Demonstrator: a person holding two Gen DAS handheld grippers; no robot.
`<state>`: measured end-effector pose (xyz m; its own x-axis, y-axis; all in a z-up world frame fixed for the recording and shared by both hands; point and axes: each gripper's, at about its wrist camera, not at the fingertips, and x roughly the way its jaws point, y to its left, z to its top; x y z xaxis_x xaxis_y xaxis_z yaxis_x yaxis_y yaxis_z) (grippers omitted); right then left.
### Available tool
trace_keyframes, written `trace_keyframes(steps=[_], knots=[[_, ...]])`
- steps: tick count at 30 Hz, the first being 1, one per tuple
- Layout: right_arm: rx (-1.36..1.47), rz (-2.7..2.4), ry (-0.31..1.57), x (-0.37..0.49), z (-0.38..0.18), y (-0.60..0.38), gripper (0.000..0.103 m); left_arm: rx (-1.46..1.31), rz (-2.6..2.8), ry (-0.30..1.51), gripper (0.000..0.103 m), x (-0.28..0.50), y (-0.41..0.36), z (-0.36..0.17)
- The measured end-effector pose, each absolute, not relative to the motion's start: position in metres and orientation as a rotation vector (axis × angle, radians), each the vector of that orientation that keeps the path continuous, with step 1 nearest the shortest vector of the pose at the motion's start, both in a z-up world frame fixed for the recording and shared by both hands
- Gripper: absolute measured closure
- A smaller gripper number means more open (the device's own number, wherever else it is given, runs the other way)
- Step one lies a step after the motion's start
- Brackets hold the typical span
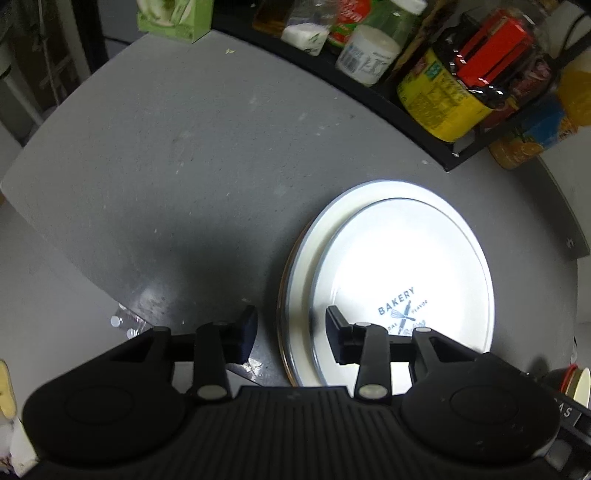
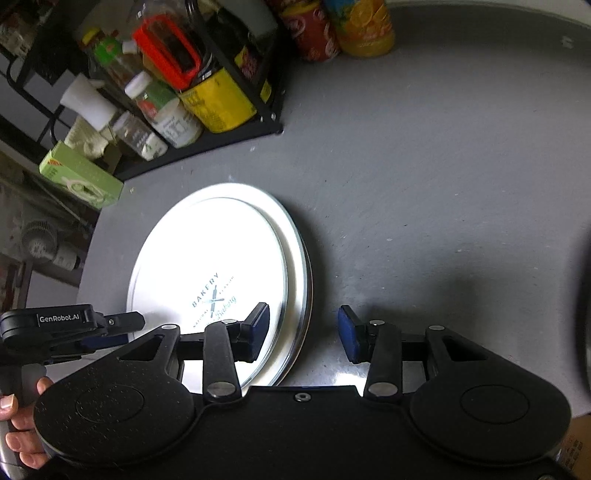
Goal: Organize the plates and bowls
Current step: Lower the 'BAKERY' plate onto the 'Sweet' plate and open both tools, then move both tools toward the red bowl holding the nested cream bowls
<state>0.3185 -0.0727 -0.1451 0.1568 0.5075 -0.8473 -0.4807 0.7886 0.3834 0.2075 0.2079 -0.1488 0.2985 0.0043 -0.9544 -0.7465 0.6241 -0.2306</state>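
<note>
Plate stack (image 1: 402, 258) sits on the grey counter (image 1: 184, 147), near its front edge, just in front of the black rack (image 1: 424, 140) corner. Top plate (image 2: 207, 266) is white with a "BAKERY" print, lying flat, offset on a wider white plate (image 1: 306, 277) below; a thin brown rim shows under that on the stack's left side, can't tell what it belongs to.

My left gripper (image 1: 291, 332) hangs over the left edge of the stack, pointing steeply down. Jaws partly apart, nothing between the pads: one finger over the bare counter left of the stack, the other over the top plate. No grip.

My right gripper (image 2: 303, 332) is at the stack's right edge, same posture: jaws partly apart, one blue pad (image 2: 258, 325) over the plates, the other over bare counter right of the stack. Holding nothing.

In the right wrist view, the left gripper body shows left of the stack, with a person's hand (image 2: 18, 424) on its handle.

Rack behind the stack holds jars and bottles, incl. a yellow-label jar (image 1: 439, 96). Green box (image 2: 81, 177) at the rack's left end, orange can (image 2: 365, 26) and red can (image 2: 314, 33) right of the rack.
</note>
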Motion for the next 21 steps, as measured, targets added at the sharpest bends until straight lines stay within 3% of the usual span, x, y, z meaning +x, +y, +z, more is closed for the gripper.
trace_keyframes(steps=[3, 9, 17, 21], knots=[[0.036, 0.691, 1.186, 0.311, -0.133, -0.082, 0.05, -0.734, 0.531, 1.16, 0.06, 0.211, 0.205, -0.136], [0.075, 0.651, 1.139, 0.296, -0.115, -0.1, 0.037, -0.66, 0.43, 1.139, 0.042, 0.218, 0.19, -0.106], [0.079, 0.632, 1.081, 0.287, -0.091, -0.118, 0.005, -0.576, 0.352, 1.138, 0.029, 0.223, 0.165, -0.082], [0.077, 0.634, 1.035, 0.287, -0.077, -0.13, 0.0, -0.544, 0.309, 1.105, 0.025, 0.227, 0.15, -0.067]])
